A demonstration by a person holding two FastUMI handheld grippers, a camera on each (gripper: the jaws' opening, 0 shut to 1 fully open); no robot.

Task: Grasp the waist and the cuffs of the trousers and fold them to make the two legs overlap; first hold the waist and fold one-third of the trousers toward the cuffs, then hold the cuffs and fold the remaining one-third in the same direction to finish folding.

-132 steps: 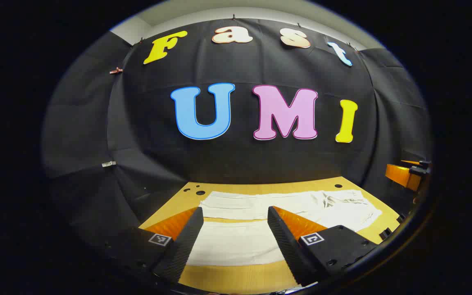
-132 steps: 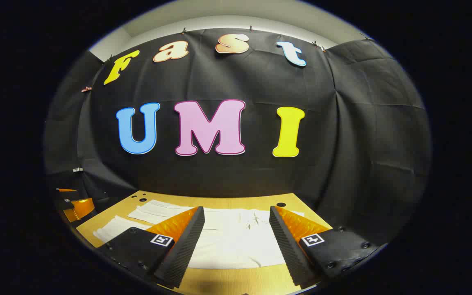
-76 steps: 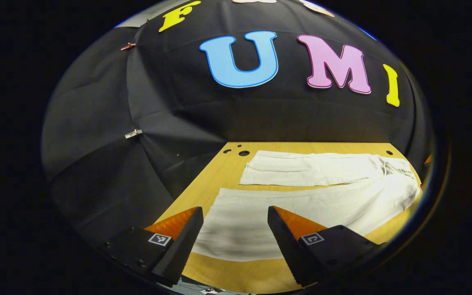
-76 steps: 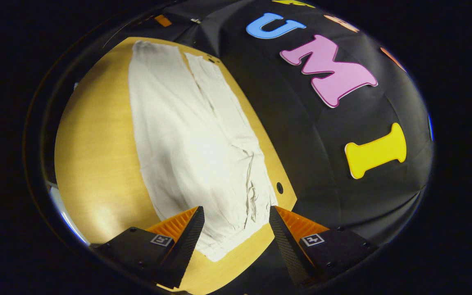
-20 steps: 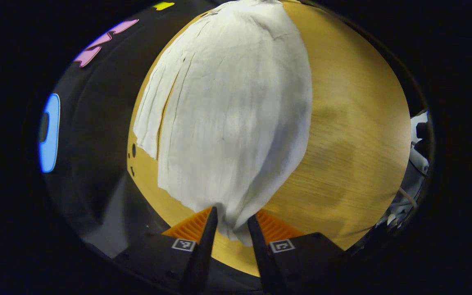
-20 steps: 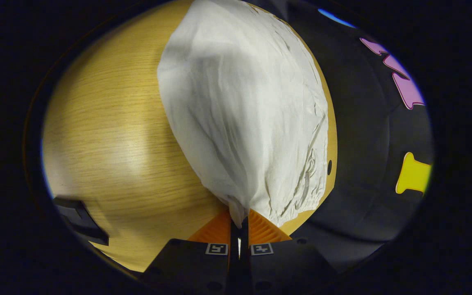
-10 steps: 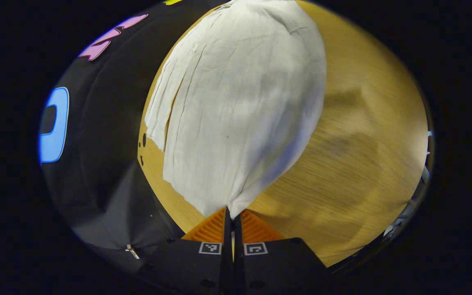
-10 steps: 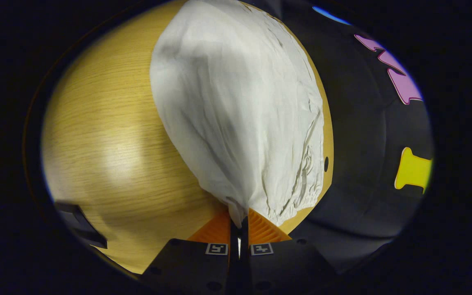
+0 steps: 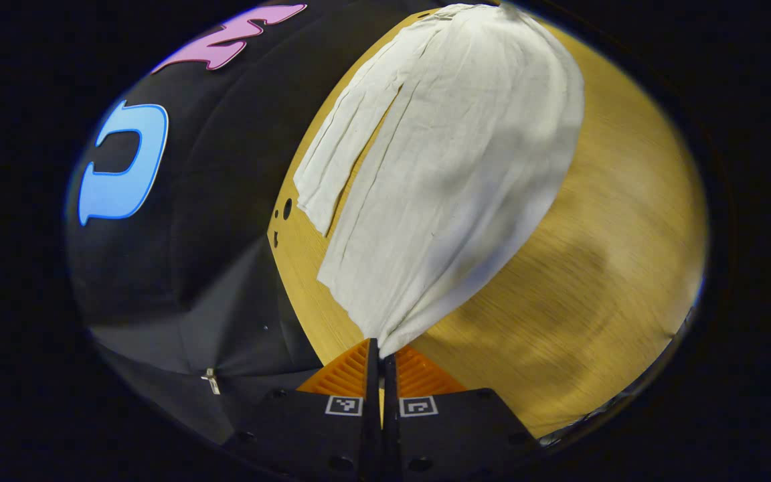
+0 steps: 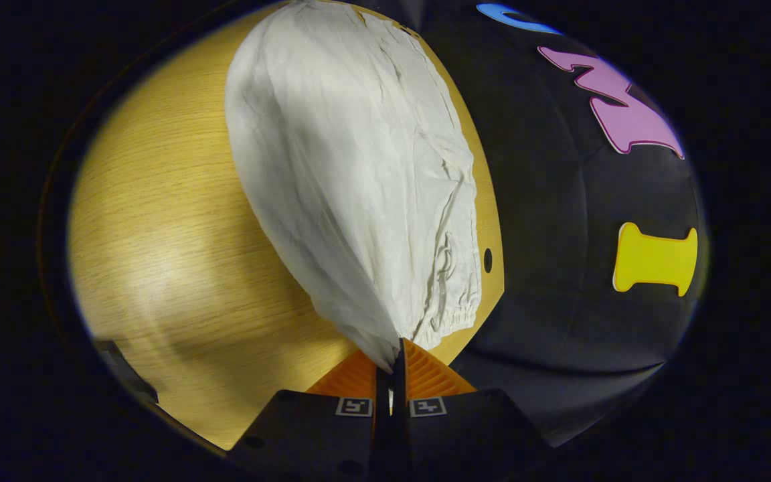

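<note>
White trousers (image 9: pixel 452 161) lie lengthwise on the wooden table (image 9: pixel 600 268). In the left gripper view, my left gripper (image 9: pixel 379 351) is shut on the cuff corner of the nearer leg, which lifts off the table toward the fingers; the other leg's cuff (image 9: pixel 318 201) lies flat beside it. In the right gripper view, the same trousers (image 10: pixel 352 167) stretch away from my right gripper (image 10: pixel 392 358), which is shut on the near corner of the waist; the gathered waistband (image 10: pixel 452 314) hangs just to its right.
The booth's black cloth wall (image 9: pixel 211 214) runs along the table's far side. Small holes (image 9: pixel 287 209) sit in the tabletop near the cuffs, another hole (image 10: pixel 487 259) near the waist. Bare wood (image 10: pixel 158 254) spreads on the near side of the trousers.
My left gripper went from nearly shut around the cuff to fully shut on it and lifted it. Both views have tilted, and the gripped edges rise slightly; the right gripper stayed shut on the waist.
</note>
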